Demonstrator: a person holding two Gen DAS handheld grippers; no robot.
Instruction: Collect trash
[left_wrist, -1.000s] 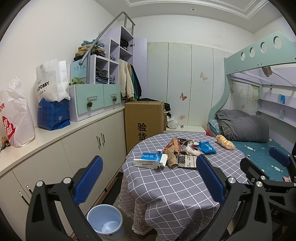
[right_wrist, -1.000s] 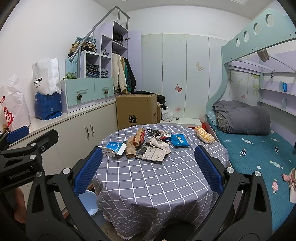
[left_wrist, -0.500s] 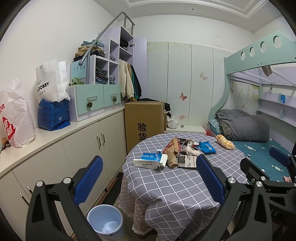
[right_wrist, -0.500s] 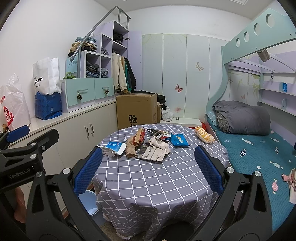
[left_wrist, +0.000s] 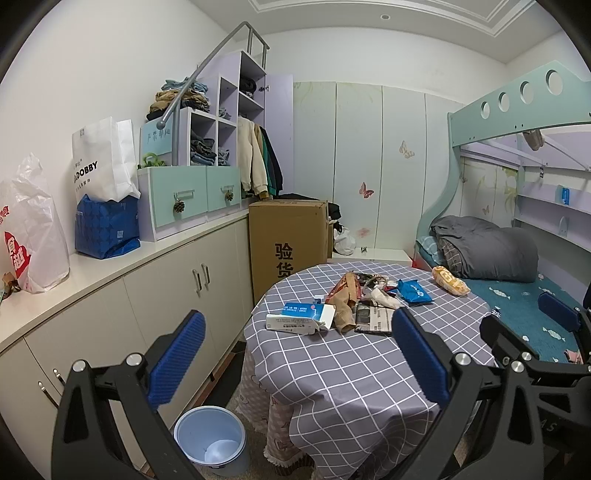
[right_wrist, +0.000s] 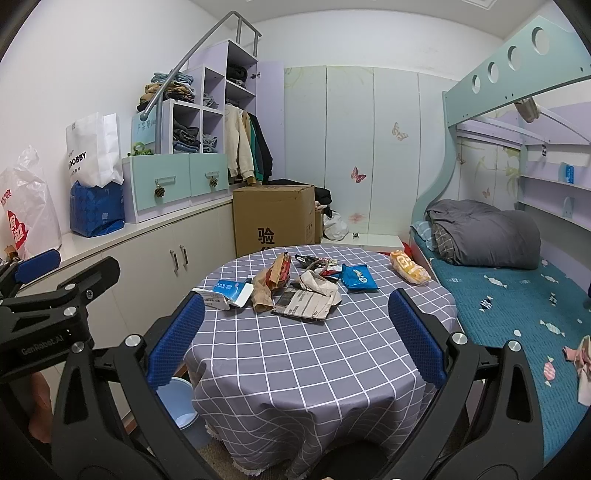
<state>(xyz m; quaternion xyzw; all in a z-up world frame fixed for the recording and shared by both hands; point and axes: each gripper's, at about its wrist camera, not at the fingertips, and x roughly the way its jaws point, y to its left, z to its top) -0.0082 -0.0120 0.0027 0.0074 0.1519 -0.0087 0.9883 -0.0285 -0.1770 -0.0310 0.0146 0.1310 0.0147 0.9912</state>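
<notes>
Left gripper (left_wrist: 297, 350) and right gripper (right_wrist: 295, 336) both spread wide, holding nothing, short of the round table (right_wrist: 314, 362) in its grey checked cloth. Low at the table's left on the floor: pale blue bin (left_wrist: 210, 439). Farther on, trash pile (right_wrist: 295, 288) mid-table, yellow snack bag (right_wrist: 410, 271) apart at the right edge; behind, cardboard box (right_wrist: 273, 218), bunk bed (right_wrist: 517, 295) along the right.
</notes>
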